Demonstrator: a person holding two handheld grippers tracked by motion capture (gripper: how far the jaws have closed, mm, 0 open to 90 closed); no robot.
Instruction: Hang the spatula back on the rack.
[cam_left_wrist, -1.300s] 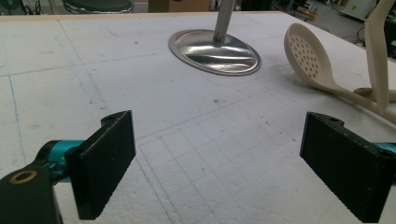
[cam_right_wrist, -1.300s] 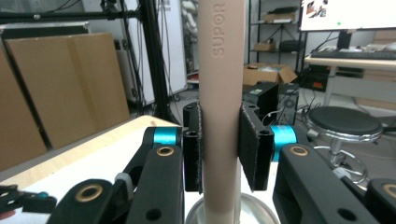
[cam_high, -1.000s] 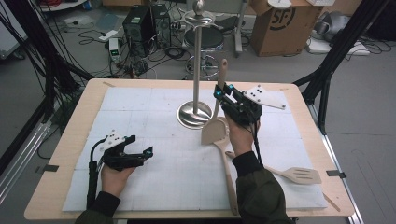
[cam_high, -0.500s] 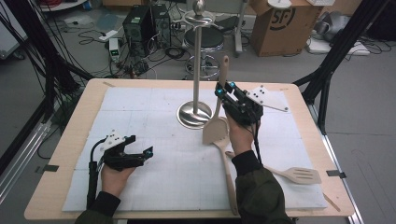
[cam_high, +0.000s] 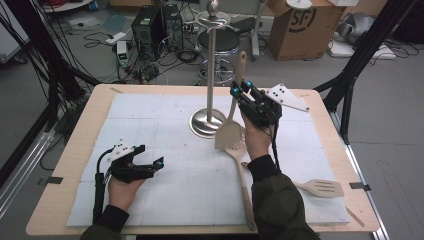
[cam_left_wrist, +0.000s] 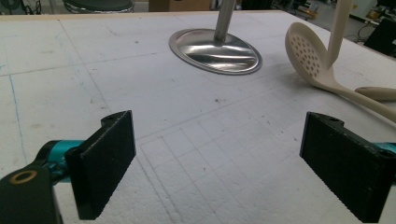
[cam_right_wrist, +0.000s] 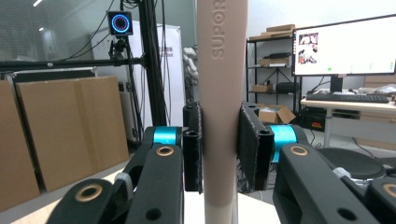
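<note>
I am in the middle of carrying a spatula (cam_high: 231, 125) to the steel utensil stand (cam_high: 210, 90), by my reading to hang it there. My right gripper (cam_high: 239, 92) is clamped on the spatula's cream handle (cam_right_wrist: 219, 102), a pad pressed to each side, with the handle running straight up between them and the flat blade hanging below, just clear of the desk (cam_high: 330, 165). The stand's pole rises just beside this gripper, toward my left, its base plate below and to the same side. The next move, as I judge it, calls for lifting so that the handle's top end reaches the ring at the head of the pole; whether that end has a hanging hole I cannot tell.

My right forearm reaches forward, wrist raised, gripper lifted off the desk. My left gripper (cam_high: 145, 167) rests low on the white mat, well apart from the stand, its jaws standing wide with nothing between them. A perforated spoon (cam_left_wrist: 310, 58) lies ahead of it to its right, and a slotted turner (cam_high: 322, 187) lies behind my right gripper, near my elbow.
</note>
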